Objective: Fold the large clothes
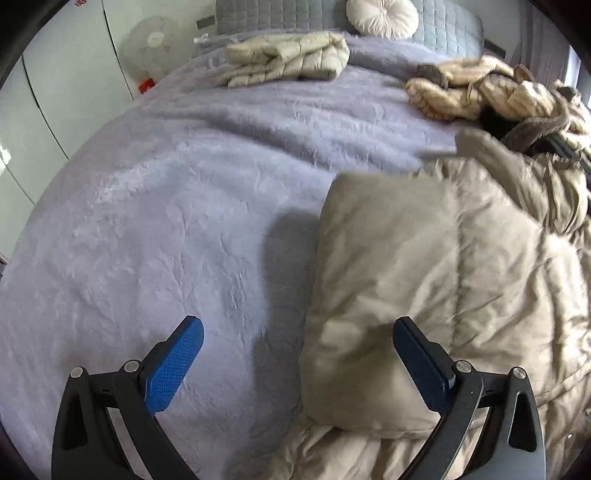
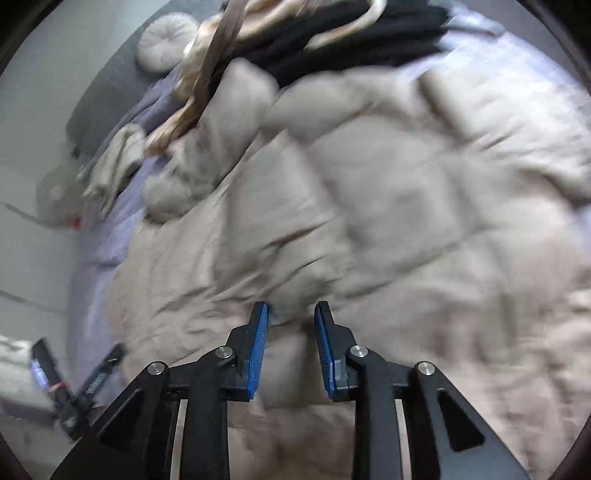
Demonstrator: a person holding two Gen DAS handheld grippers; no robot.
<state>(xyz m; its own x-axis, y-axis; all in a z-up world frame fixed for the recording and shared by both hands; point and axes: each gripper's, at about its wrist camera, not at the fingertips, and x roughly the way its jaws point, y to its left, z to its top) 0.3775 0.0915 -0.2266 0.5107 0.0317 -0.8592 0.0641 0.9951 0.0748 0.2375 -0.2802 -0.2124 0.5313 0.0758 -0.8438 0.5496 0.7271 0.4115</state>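
Your left gripper (image 1: 297,325) stands wide open, its blue pads well apart and holding nothing. It points down at the bed; the left pad is over bare blanket, the right pad over the edge of a beige puffer coat (image 1: 424,280). A folded-over flap of that coat lies between and just ahead of the pads, but whether they touch it cannot be told.

Your right gripper (image 2: 291,308) has its jaws narrowly parted. A fold of the same beige puffer coat (image 2: 388,206) rises into the gap between the blue pads; the picture is blurred, so whether the pads press on the fabric cannot be told. In this view your left gripper shows small at the lower left, beside the coat's edge.

The coat is spread across the near right part of the bed, quilted and rumpled, on a pale lilac fluffy blanket (image 1: 184,192).

Farther back, a cream quilted jacket (image 1: 288,59) lies folded near the head of the bed. To its right is a loose pile of clothes (image 1: 498,96), tan, cream and black. A round white cushion (image 1: 382,16) rests against a grey quilted headboard (image 1: 266,14). A white fan (image 1: 149,42) stands beside the bed at the far left, before white cupboard doors (image 1: 74,88).
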